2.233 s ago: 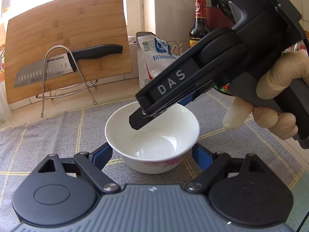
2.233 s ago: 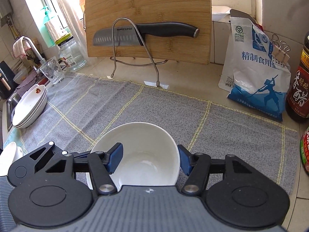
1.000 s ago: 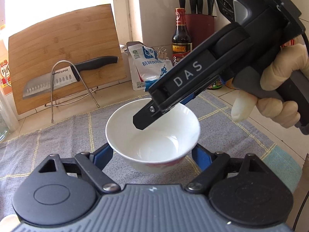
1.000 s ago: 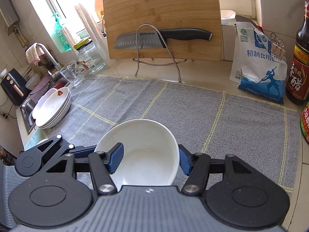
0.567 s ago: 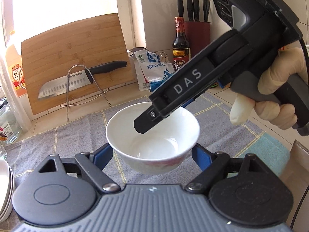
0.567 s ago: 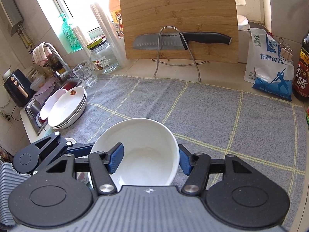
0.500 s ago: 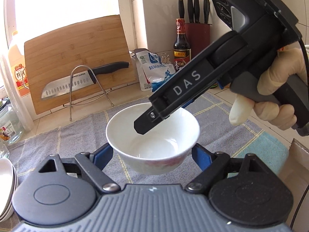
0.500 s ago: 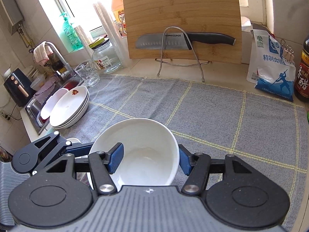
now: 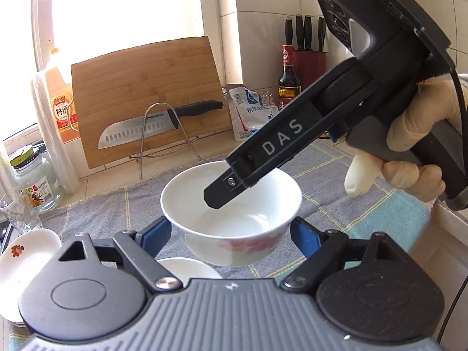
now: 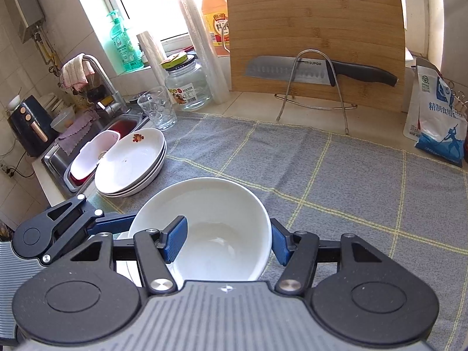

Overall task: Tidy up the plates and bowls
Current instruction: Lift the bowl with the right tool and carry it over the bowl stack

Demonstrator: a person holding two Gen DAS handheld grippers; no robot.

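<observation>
A white bowl (image 9: 231,219) with a pink flower print is held in the air above the grey cloth. My right gripper (image 10: 228,241) is shut on its wall, one finger inside and one outside; it also shows in the left wrist view (image 9: 225,190). My left gripper (image 9: 231,234) stands with its blue pads on both sides of the bowl; contact is unclear. Another white bowl (image 9: 187,269) sits below. A stack of white plates (image 10: 131,162) lies at the cloth's left edge.
A cutting board (image 10: 316,38) with a knife (image 10: 318,71) on a wire rack stands at the back. A glass (image 10: 158,108), a jar (image 10: 187,84) and the sink (image 10: 87,146) are at the left. A salt bag (image 10: 435,111) is at the right.
Both grippers have carried the bowl up and to the left across the cloth. The plate stack and a second bowl have come into view.
</observation>
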